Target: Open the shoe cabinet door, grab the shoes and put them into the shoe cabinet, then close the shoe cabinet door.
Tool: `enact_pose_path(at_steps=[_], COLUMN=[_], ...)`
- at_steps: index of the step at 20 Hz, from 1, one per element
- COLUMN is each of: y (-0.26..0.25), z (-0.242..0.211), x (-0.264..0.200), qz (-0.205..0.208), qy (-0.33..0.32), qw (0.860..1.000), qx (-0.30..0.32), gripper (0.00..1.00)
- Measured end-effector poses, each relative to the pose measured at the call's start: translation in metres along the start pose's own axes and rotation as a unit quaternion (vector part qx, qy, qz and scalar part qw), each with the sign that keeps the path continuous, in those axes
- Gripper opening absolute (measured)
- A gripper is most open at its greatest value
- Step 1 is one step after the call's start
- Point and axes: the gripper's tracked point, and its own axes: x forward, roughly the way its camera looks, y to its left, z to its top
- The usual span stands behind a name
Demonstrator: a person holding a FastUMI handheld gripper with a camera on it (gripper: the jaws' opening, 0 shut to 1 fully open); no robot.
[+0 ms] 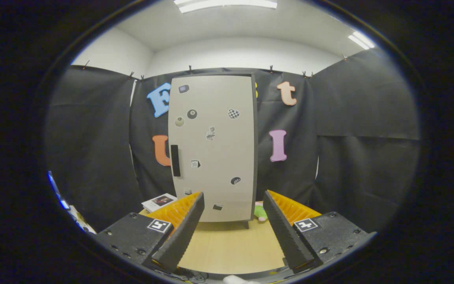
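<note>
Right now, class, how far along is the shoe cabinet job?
Nothing looks done: the tall beige cabinet door with the black handle is shut. The claw is open, holding nothing, ahead of the cabinet. Opening, loading shoes and closing remain; a green object peeks beside the cabinet.

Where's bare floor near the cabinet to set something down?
Free: the wooden floor between the open jaws of the gripper, up to the closed shoe cabinet. Crowded: a booklet beside the cabinet's handle side, and a green object at its other foot.
</note>
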Motion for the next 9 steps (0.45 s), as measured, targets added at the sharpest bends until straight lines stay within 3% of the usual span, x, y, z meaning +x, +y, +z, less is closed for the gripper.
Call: enact_pose_path(at_steps=[9], y=[0.0025], z=[0.0043], x=[0.0022], qz=[0.003], qy=[-0.003], qw=[1.0], qx=[-0.001], gripper=[0.98])
